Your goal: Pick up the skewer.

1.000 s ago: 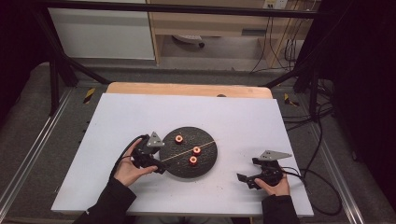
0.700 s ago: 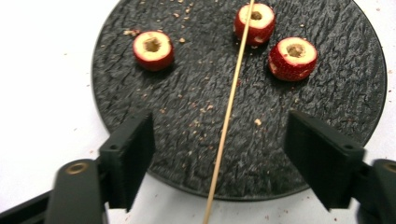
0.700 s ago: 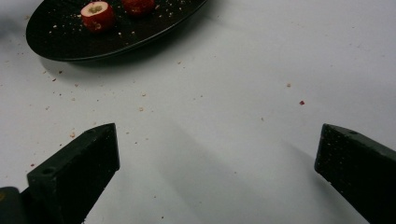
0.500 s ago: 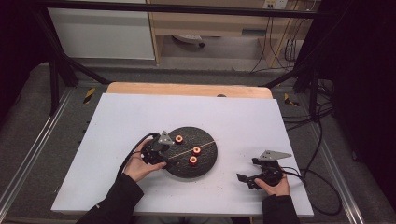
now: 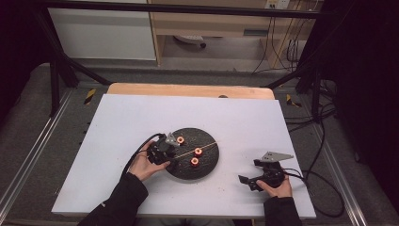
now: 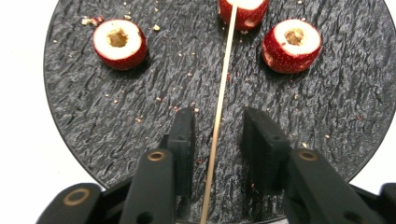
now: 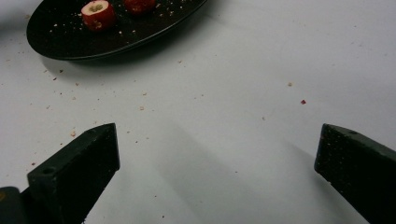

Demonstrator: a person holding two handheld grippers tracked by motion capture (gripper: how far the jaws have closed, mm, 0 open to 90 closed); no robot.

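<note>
A round black plate [image 5: 207,165] holds three cored red fruit pieces: one at the left [image 6: 119,44], one at the right [image 6: 292,44], and one at the far side [image 6: 243,11]. A thin wooden skewer [image 6: 219,107] lies across the plate with its far end in that far piece. My left gripper [image 6: 218,116] is low over the plate's near edge. Its jaws are open, one on each side of the skewer, and neither touches it. My right gripper [image 7: 217,140] is wide open over the bare white table, right of the plate, and holds nothing.
The white tabletop [image 5: 244,122] carries small crumbs around the plate [image 7: 70,42]. A wooden board edge [image 5: 188,89] runs along the far side. Cables [image 5: 324,141] hang off the right side, near my right gripper [image 5: 249,172]. A black cable loops from my left gripper [image 5: 169,157].
My left gripper has moved right, from beside the plate's left rim to over the plate, with its jaws now astride the skewer. The right gripper has stayed put.
</note>
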